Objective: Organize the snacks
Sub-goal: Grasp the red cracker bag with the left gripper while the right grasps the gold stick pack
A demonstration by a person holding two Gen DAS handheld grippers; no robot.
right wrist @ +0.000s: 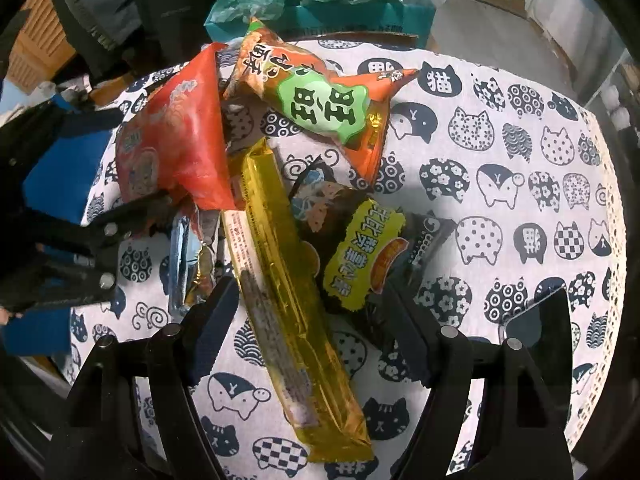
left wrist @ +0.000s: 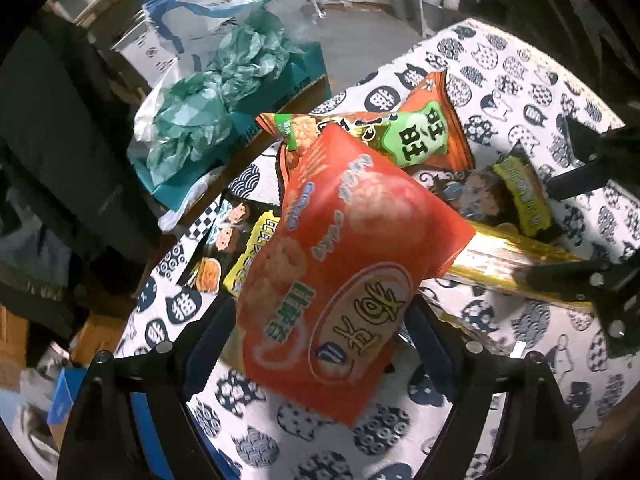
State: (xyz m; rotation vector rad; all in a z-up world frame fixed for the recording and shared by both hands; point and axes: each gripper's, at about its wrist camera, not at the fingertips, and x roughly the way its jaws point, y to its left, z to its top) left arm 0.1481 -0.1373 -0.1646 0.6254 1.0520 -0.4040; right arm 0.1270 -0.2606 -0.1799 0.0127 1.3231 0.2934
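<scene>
My left gripper [left wrist: 320, 344] is shut on a red snack bag [left wrist: 344, 256] and holds it tilted above the cat-print tablecloth [left wrist: 520, 80]. It also shows in the right wrist view [right wrist: 176, 140], gripped at the left. My right gripper [right wrist: 308, 320] is open, its fingers either side of a long gold snack pack [right wrist: 288, 264] lying on the cloth. An orange bag with a green label [right wrist: 320, 108] lies behind. A dark bag with a yellow label [right wrist: 360, 256] lies beside the gold pack.
A teal box with crumpled green plastic [left wrist: 224, 96] stands past the table's far edge. Another dark yellow-labelled pack [left wrist: 240, 256] lies under the red bag. A small blue-edged packet [right wrist: 184, 264] lies left of the gold pack. The tablecloth [right wrist: 520, 200] stretches right.
</scene>
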